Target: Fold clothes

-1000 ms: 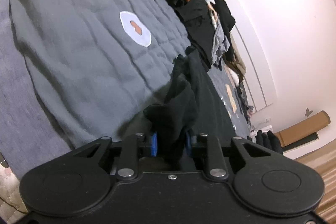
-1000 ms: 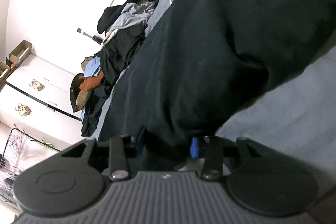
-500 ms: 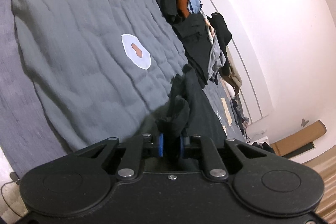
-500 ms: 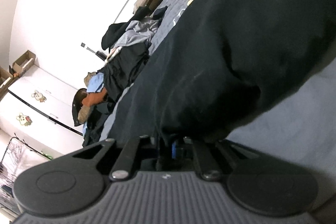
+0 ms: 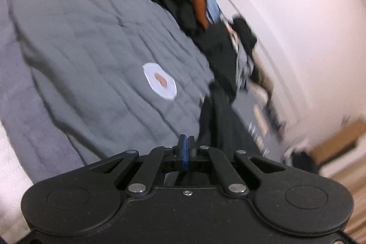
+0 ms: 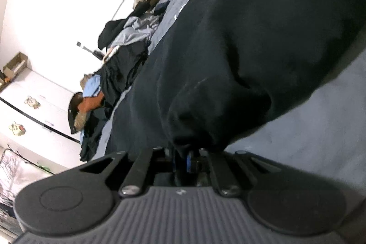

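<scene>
1. Grey quilt (image 5: 91,42) spreads ahead of the left gripper (image 5: 187,141); its blue pads meet, empty.
2. Black garment (image 6: 251,49) bulges directly ahead of the right gripper (image 6: 181,158), pinched tight.
3. Heaped clothes (image 5: 219,45) lie beyond.

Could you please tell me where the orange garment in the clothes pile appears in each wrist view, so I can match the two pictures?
Left wrist view: the orange garment sits upper centre, in the pile along the bed's far edge, beside light blue cloth.
Right wrist view: it lies at middle left, below the same blue cloth.
Shared landmark: the black garment on the bed.
</scene>
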Demonstrator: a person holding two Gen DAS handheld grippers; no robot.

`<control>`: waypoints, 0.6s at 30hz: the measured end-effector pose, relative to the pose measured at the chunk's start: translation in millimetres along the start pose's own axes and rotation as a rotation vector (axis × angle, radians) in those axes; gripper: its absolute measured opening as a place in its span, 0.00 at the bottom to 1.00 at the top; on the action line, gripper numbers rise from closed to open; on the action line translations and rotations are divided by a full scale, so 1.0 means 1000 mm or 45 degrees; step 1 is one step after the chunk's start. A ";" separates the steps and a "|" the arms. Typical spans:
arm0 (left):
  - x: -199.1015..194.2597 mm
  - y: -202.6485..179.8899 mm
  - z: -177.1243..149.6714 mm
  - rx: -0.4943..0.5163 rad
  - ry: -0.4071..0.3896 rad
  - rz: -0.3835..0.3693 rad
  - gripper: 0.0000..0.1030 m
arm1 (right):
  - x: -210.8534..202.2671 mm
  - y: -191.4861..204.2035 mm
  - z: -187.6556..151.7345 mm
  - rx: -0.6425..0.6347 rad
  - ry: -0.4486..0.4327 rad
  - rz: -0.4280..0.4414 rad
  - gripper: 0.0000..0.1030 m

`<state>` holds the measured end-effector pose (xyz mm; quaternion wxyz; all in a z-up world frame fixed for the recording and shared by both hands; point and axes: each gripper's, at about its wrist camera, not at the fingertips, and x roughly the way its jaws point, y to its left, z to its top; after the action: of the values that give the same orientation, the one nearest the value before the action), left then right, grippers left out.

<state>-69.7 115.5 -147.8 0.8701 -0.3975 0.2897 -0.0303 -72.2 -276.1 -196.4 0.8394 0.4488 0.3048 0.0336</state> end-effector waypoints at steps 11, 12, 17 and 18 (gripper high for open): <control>-0.007 -0.029 -0.013 0.224 0.025 0.058 0.63 | -0.025 0.042 0.002 -0.392 0.061 -0.121 0.37; -0.007 -0.030 -0.013 0.225 0.029 0.059 0.63 | -0.028 0.045 0.003 -0.419 0.067 -0.126 0.38; -0.007 -0.040 -0.016 0.343 0.022 0.055 0.63 | -0.041 0.060 0.009 -0.550 0.101 -0.148 0.39; -0.007 -0.044 -0.017 0.383 0.017 0.049 0.63 | -0.044 0.058 0.014 -0.559 0.090 -0.167 0.40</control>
<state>-76.7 75.4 -122.1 0.9184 -0.2569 0.2951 -0.0592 -87.7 -266.3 -124.4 0.9061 0.2334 0.3478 0.0601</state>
